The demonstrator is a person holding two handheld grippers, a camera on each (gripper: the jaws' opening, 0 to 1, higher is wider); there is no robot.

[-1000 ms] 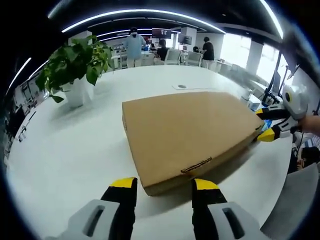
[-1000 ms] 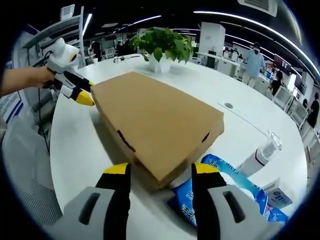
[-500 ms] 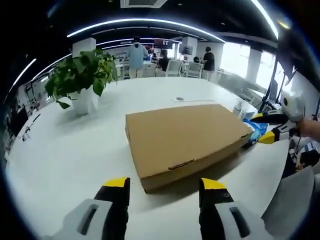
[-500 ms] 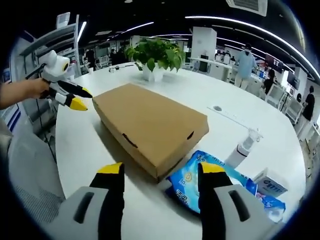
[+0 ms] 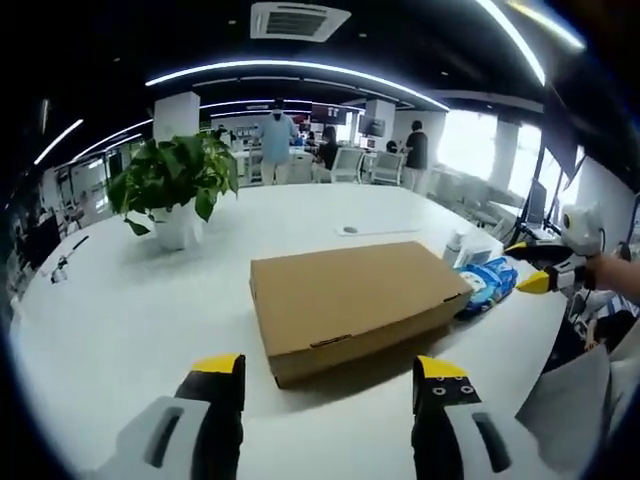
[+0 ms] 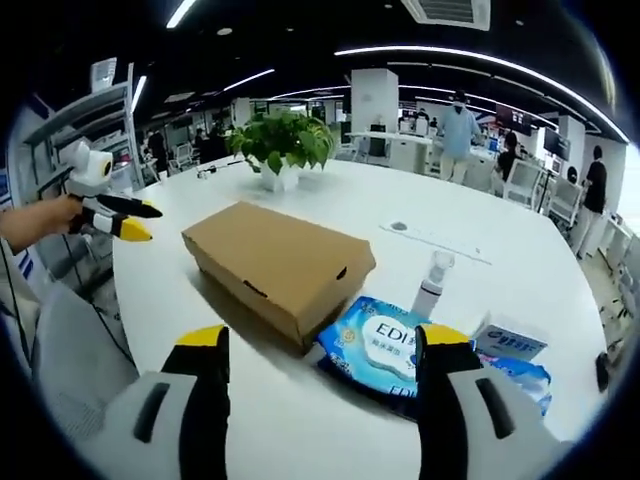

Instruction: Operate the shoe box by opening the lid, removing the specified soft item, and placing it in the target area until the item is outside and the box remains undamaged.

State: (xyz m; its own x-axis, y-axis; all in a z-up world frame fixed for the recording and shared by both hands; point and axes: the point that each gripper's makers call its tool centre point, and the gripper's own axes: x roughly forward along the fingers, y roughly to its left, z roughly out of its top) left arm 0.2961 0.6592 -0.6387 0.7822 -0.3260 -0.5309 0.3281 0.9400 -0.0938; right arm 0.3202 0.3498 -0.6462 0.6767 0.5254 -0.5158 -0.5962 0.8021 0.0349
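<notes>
Right gripper view: spray bottle (image 6: pixel 430 284) behind blue pack (image 6: pixel 385 345).

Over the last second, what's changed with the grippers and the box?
Both grippers pulled back from the shoe box; the left gripper and right gripper are open and hold nothing. The box is closed on the table as before, the blue packet beside it.

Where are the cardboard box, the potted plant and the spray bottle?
cardboard box (image 6: pixel 275 255): right gripper view, middle of closed lid.
potted plant (image 6: pixel 283 140): right gripper view, on its leaves.
spray bottle (image 6: pixel 431 285): right gripper view, on its body.
</notes>
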